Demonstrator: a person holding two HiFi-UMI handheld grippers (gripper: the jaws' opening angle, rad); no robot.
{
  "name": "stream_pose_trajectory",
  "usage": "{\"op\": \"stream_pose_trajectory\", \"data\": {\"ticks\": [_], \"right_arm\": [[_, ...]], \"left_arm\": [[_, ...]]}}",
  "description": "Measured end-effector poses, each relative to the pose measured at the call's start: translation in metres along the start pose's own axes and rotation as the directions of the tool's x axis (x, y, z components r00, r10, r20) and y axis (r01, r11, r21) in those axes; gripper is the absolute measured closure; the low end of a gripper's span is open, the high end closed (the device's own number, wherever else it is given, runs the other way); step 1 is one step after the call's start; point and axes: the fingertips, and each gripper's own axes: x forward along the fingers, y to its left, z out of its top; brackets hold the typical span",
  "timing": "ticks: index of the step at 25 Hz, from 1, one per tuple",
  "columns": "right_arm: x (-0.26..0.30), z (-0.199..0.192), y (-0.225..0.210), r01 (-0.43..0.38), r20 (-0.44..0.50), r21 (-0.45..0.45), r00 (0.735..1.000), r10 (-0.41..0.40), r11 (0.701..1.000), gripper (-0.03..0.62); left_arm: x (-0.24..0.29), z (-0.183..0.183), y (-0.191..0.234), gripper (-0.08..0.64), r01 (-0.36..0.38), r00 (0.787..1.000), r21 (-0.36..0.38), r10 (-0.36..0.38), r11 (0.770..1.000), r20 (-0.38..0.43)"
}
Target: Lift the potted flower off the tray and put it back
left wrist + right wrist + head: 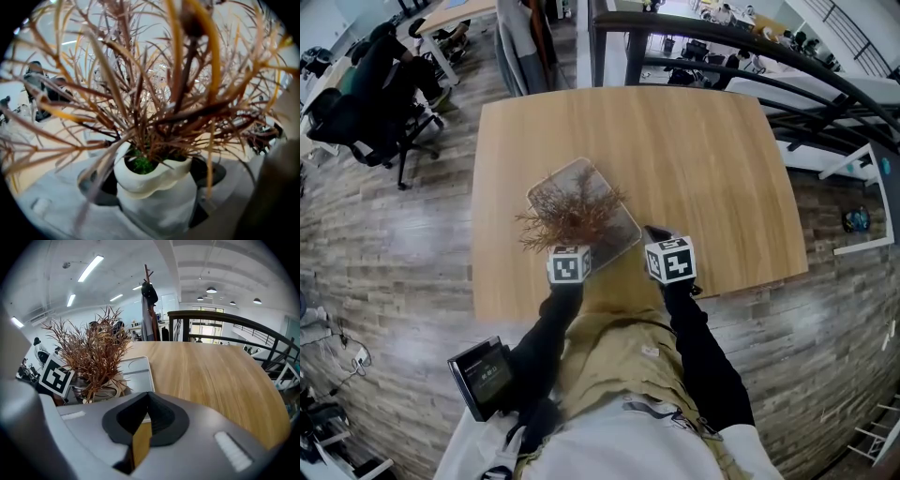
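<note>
Grip of the left gripper (153,183) on the potted flower (570,218), as I read it from the camera feeds. Its two dark jaws were pressed against opposite sides of the white ceramic pot (159,206), just below the wavy rim, so this gripper was clamped on the pot. Green moss (140,165) filled the mouth of the pot. Dry reddish-brown twigs (140,84) fanned upward and outward across most of the left gripper view.

In the head view the potted flower stood over the near left part of the pale grey rectangular tray with rounded corners (600,186). The tray lay turned at an angle on the light wooden table (703,159), towards the table's near edge. I could not tell whether the base of the pot rested on the tray or hung just above it.

The right gripper (146,400) hovered just beside the tray's near right corner, close to the table's front edge and apart from the pot. Its jaws were closed tip to tip with nothing held between them; only a sliver of table wood showed through the slit behind the tips. In the right gripper view the twigs rose beside the left gripper's black-and-white marker cube (55,376). A black metal railing (225,319) ran beyond the far edge of the table.
</note>
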Motion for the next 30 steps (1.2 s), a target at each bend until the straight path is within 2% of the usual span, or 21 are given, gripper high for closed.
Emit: {"op": "stream_pose_trajectory", "data": {"ticks": [9, 17, 24, 30], "right_arm": [[0.014, -0.002, -0.003, -0.012, 0.006, -0.003, 1.000, 0.012, 1.000, 0.588], [0.019, -0.005, -0.008, -0.024, 0.010, 0.013, 1.000, 0.024, 1.000, 0.588], [0.003, -0.007, -0.004, -0.037, 0.013, 0.015, 0.999, 0.036, 0.999, 0.588], [-0.010, -0.008, 0.008, -0.055, 0.003, 0.018, 0.998, 0.055, 0.998, 0.588]], "left_arm": [[0.017, 0.014, 0.005, 0.100, 0.040, 0.997, 0.065, -0.043, 0.997, 0.057], [0.021, 0.019, 0.002, 0.098, 0.049, 0.997, 0.096, -0.056, 0.994, 0.061], [0.007, -0.007, -0.004, 0.087, 0.042, 0.999, 0.083, -0.042, 0.996, -0.007], [-0.017, -0.016, -0.012, 0.087, 0.037, 0.999, 0.073, -0.036, 0.997, -0.026]]}}
